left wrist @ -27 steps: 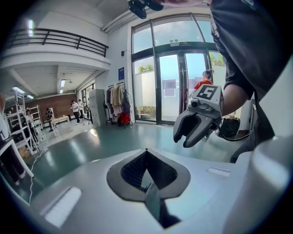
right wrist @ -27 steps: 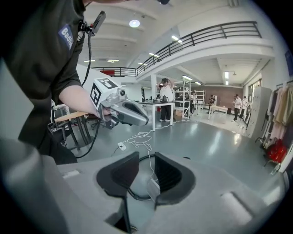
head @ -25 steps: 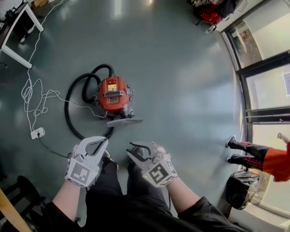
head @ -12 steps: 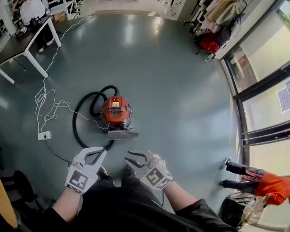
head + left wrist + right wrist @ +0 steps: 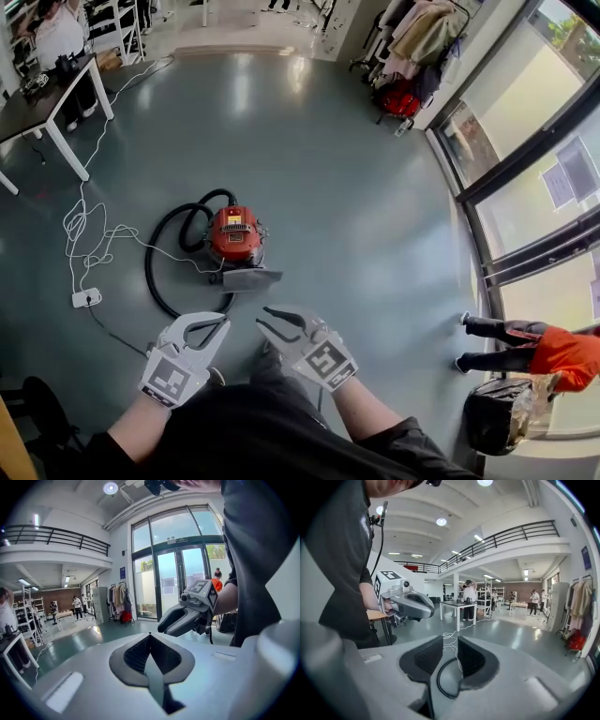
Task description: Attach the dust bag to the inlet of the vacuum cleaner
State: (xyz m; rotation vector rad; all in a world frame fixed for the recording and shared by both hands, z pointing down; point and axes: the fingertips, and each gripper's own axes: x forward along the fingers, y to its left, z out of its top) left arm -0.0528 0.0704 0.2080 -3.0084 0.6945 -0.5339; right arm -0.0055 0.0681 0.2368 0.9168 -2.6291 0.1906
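Observation:
The red vacuum cleaner (image 5: 233,234) stands on the grey floor ahead of me, its black hose (image 5: 159,253) looped to its left. A grey flap-like piece (image 5: 251,278) lies at its near side. I cannot make out a dust bag. My left gripper (image 5: 223,324) is held in the air short of the vacuum, shut and empty. My right gripper (image 5: 263,318) hovers beside it, open; its jaws have just been closing a little with nothing between them. Each gripper shows in the other's view: right gripper (image 5: 185,618), left gripper (image 5: 408,604).
A white cable (image 5: 89,234) runs to a power strip (image 5: 82,298) left of the vacuum. A white-legged table (image 5: 52,103) stands far left. At right are glass doors, a black bag (image 5: 497,412) and a person's boots (image 5: 492,328). Clothes (image 5: 412,42) hang at the back.
Both grippers have risen away from the floor. The vacuum now looks smaller and farther off, and more of the room shows at the back.

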